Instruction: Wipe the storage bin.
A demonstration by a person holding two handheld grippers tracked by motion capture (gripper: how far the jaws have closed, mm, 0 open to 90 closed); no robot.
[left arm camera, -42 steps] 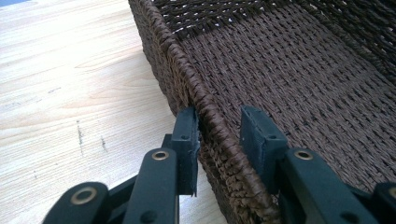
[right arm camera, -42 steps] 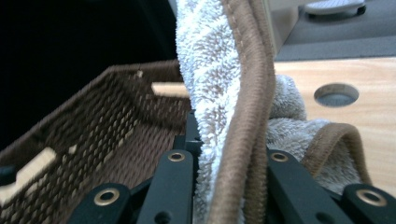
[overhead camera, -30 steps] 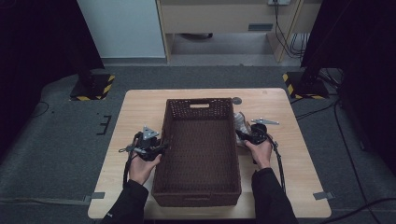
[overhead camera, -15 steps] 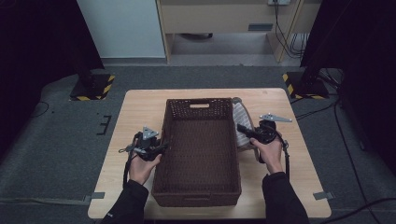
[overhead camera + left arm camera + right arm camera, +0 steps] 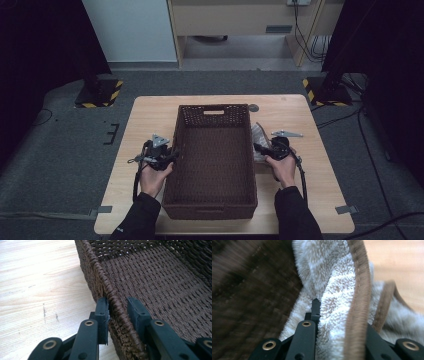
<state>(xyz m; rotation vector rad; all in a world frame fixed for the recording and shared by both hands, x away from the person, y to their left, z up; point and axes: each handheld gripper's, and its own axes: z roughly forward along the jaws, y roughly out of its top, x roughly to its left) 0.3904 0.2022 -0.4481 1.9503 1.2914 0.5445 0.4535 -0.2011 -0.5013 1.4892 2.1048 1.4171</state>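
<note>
Towel (image 5: 342,315): my right tool (image 5: 263,148) is clamped on it; I lift it clear of basket (image 5: 215,205) rim. Left tool (image 5: 117,312) closing astride rim, inner pad not touching; I steady basket.

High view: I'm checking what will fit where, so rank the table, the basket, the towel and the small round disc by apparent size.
1. table
2. basket
3. towel, partly hidden behind the basket wall and the right gripper
4. round disc
</note>
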